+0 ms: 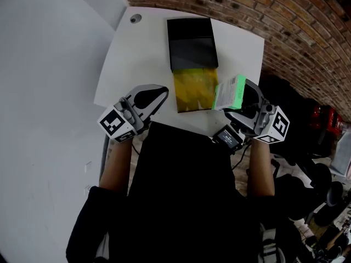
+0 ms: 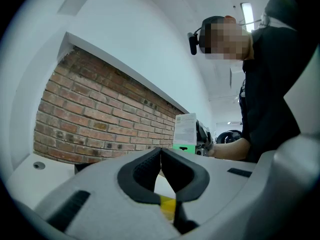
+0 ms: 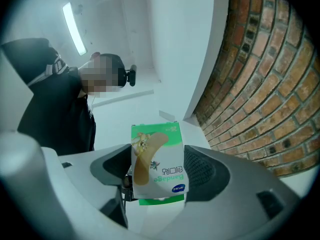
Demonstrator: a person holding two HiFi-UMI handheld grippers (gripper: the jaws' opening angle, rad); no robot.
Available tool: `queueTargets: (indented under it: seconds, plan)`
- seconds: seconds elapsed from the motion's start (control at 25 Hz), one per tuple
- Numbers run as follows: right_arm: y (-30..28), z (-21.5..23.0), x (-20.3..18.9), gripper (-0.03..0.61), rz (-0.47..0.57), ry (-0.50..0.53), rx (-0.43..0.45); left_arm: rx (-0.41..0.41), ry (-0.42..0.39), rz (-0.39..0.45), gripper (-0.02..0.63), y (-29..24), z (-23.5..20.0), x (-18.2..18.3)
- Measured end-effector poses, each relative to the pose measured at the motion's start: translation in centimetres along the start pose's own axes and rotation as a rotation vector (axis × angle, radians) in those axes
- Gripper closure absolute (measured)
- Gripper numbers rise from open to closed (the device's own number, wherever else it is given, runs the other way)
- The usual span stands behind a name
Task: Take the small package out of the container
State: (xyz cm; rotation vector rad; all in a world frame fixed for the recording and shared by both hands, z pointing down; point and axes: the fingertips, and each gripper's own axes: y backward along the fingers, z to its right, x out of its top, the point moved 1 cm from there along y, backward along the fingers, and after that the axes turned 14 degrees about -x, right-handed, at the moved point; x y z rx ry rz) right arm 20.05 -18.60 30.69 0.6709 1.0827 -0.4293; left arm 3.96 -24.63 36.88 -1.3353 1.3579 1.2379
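brick wall (image 1: 247,10) is edging the white desk (image 1: 131,59) carrying the black box-shaped container with a yellow lining (image 1: 192,48). the right gripper (image 1: 241,95) jaws are clamping the small green-and-white bandage package (image 3: 157,164), holding it clear just beside the container. the left gripper (image 2: 161,156) jaws are sitting closed and empty. extraction looks done, so the next move is probably calling for a gentle set-down on bare desk.
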Motion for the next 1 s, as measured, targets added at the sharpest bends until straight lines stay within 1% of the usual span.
queueTargets:
  seconds: [0.36, 0.68, 1.0]
  plan:
    - [-0.5, -0.55, -0.05, 0.249, 0.006, 0.0, 0.034, 0.006, 0.012, 0.002, 0.598, 0.16, 0.27, -0.44]
    - [-0.66, -0.42, -0.41, 0.249, 0.005, -0.009, 0.029, -0.001, 0.017, 0.002, 0.598, 0.07, 0.41, -0.47]
    - [-0.7, -0.57, -0.7, 0.249, -0.001, -0.012, 0.021, -0.02, 0.042, -0.022, 0.598, -0.09, 0.98, -1.12]
